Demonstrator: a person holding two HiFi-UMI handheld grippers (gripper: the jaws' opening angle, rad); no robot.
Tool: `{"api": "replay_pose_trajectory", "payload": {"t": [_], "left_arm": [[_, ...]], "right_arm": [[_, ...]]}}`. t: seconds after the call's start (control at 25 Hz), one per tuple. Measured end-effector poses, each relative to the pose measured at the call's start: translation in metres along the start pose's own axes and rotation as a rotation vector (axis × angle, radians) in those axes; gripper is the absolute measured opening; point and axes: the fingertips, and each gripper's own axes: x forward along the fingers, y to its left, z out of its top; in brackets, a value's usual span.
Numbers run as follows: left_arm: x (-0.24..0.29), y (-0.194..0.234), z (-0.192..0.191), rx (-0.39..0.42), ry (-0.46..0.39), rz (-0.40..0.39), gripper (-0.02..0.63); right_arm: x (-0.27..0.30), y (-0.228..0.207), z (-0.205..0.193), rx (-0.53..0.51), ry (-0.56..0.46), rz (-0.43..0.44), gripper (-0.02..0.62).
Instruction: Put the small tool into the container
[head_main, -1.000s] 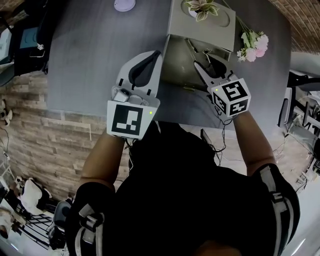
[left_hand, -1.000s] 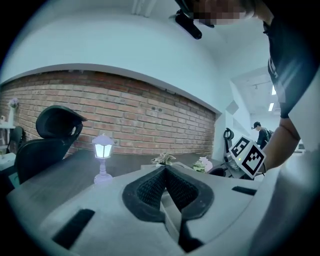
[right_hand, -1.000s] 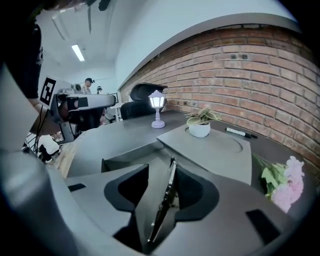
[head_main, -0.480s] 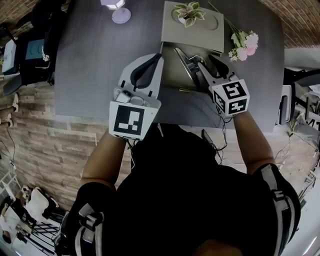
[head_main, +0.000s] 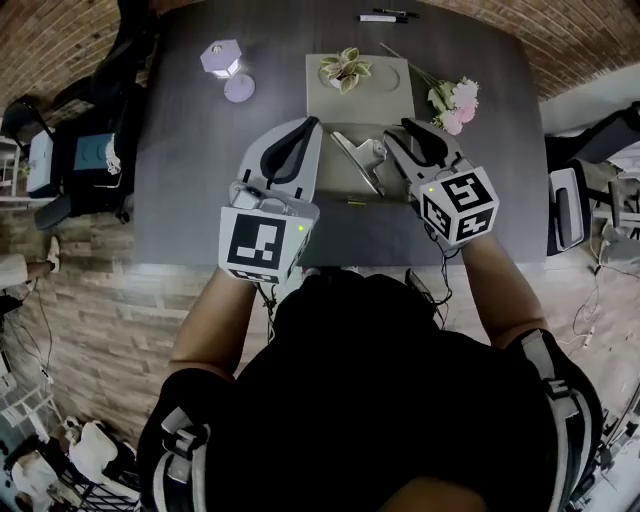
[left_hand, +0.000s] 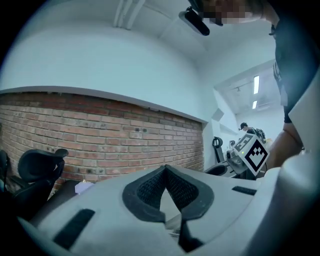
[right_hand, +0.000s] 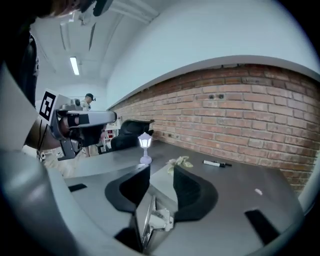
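The small tool (head_main: 357, 162), a shiny folded metal clip, lies on the grey surface just in front of the grey container (head_main: 390, 100). My right gripper (head_main: 403, 128) hovers beside it, its left finger next to the clip. In the right gripper view the tool (right_hand: 149, 216) shows low in the gap between the black pads of the right gripper (right_hand: 160, 170). The pads stand apart and are closing, and neither presses on the tool. My left gripper (head_main: 310, 122) hangs to the left of the tool, and in its own view the left gripper (left_hand: 165, 169) has its tips together with nothing held.
A small potted plant (head_main: 345, 68) sits in the container. Pink flowers (head_main: 452, 100) lie to its right and a lilac lantern (head_main: 222, 62) stands at the left. A black marker (head_main: 383, 17) is at the table's far edge. A small brass piece (head_main: 355, 201) lies near the front edge.
The head view has pulled back, showing more of the table. Both grippers now sit nearer the table's front edge, and the tool lies left of the right gripper instead of at its tips.
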Motion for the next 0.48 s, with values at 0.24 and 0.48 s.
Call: {"api": "replay_pose_trajectory", "payload": {"t": [0.24,0.48], "left_arm": [[-0.003,-0.013,0.038,0.050,-0.052,-0.023,0.008],[-0.004,-0.026,0.075,0.096,-0.117,-0.047,0.008]], "right_arm": [[-0.039,0.000,0.058,-0.055,-0.147,-0.065,0.069],[-0.082,-0.006,0.101,-0.091,-0.301,-0.145,-0.002]]}}
